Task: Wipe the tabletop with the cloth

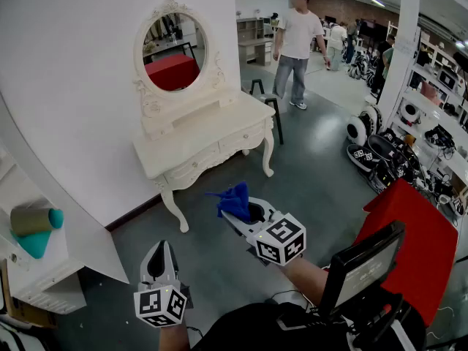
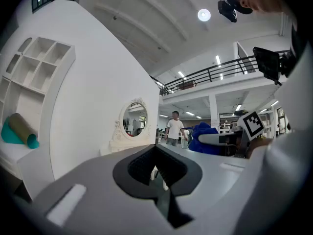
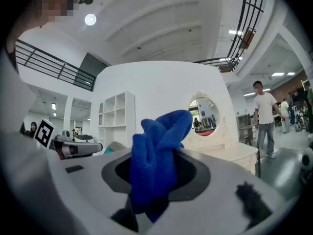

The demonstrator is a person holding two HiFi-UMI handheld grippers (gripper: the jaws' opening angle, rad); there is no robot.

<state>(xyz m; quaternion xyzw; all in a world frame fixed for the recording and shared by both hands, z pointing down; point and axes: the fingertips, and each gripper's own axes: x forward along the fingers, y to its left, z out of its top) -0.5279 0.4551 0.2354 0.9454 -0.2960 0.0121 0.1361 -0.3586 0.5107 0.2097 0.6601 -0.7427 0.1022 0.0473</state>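
Right gripper (image 1: 243,218) jaws clamp the blue cloth (image 1: 233,198) — left gripper (image 1: 162,249) jaws together, empty.

Open floor (image 1: 311,185) leads to the dressing table (image 1: 208,131); a stool (image 1: 268,98) stands by its far end.

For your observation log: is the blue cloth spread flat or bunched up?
Bunched up: the blue fleecy cloth sits crumpled, clamped in the right gripper.

Head camera high, steeply downward; 2 gripper cameras low, close behind their jaws; dressing table (image 1: 205,141) in all 3.
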